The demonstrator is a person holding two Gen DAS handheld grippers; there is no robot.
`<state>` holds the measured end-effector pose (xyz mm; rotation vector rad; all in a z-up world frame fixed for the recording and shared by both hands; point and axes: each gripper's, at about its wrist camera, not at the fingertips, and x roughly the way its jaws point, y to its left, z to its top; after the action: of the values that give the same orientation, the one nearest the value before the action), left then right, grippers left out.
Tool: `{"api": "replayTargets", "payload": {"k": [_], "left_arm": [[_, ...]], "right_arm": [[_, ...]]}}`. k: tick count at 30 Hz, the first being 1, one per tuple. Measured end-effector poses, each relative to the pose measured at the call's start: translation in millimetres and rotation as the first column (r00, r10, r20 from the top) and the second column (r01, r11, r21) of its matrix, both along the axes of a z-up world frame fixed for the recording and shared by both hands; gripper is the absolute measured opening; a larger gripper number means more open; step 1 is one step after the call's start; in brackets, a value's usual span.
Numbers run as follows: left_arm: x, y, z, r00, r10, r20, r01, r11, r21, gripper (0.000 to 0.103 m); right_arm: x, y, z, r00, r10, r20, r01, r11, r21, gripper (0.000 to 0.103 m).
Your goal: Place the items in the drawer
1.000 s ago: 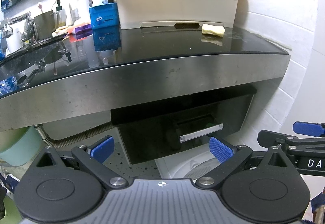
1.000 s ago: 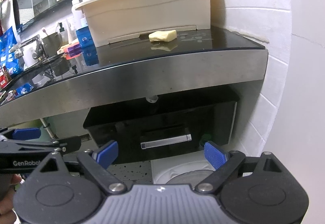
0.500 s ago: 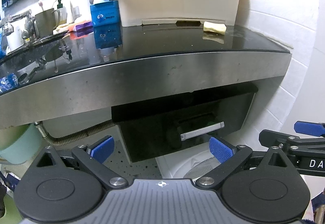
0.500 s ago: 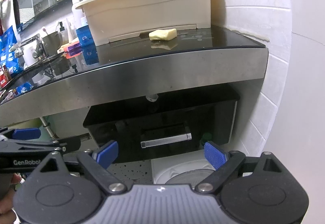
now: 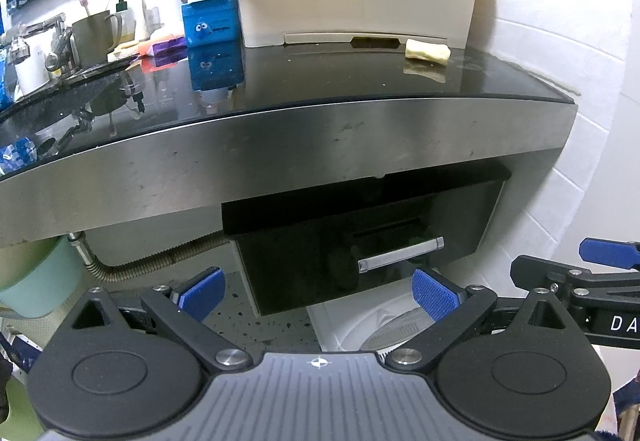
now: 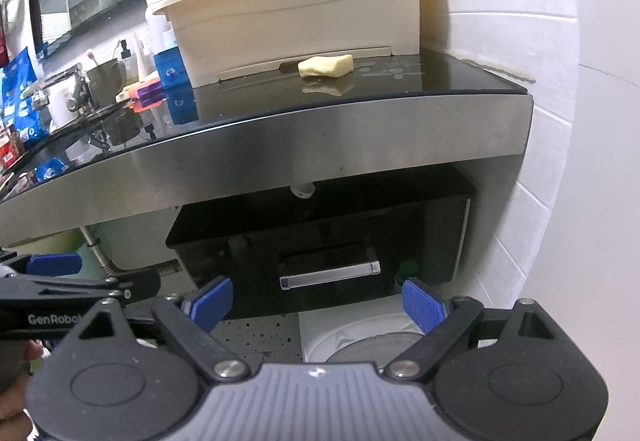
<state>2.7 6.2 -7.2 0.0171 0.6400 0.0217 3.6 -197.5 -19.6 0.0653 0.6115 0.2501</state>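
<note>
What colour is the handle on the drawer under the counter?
Silver, a metallic bar on the black drawer; the handle shows best in the right wrist view.

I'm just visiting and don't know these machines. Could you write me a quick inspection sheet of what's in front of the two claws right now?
Surface: glossy black countertop with a steel front edge.
Job's things: black drawer under the counter, closed; silver handle free. Yellow sponge lies on the counter.
Clutter: cream tub, blue box, bottles, a mug.
Claws: left claw open, empty; right claw open, empty.
Cables: nothing seen; a ribbed metal hose runs below.
Surroundings: white tiled wall, white appliance underneath.
</note>
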Motion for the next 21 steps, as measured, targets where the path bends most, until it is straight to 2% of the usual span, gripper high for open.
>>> {"api": "replayTargets", "payload": {"k": [14,21], "left_arm": [[-1.4,3.0,-1.0,1.000,0.002,0.000,-0.002,1.000,-0.004,0.101],[-1.1,2.0,-2.0,1.000,0.003,0.004,-0.003,1.000,-0.001,0.101]], "right_arm": [[3.2,-9.7,-6.4,0.995,0.092,0.028,-0.093,0.994,0.051,0.092],[4.0,-7.4,-13.6,0.990,0.121,0.072,-0.122,0.993,0.011,0.092]]}}
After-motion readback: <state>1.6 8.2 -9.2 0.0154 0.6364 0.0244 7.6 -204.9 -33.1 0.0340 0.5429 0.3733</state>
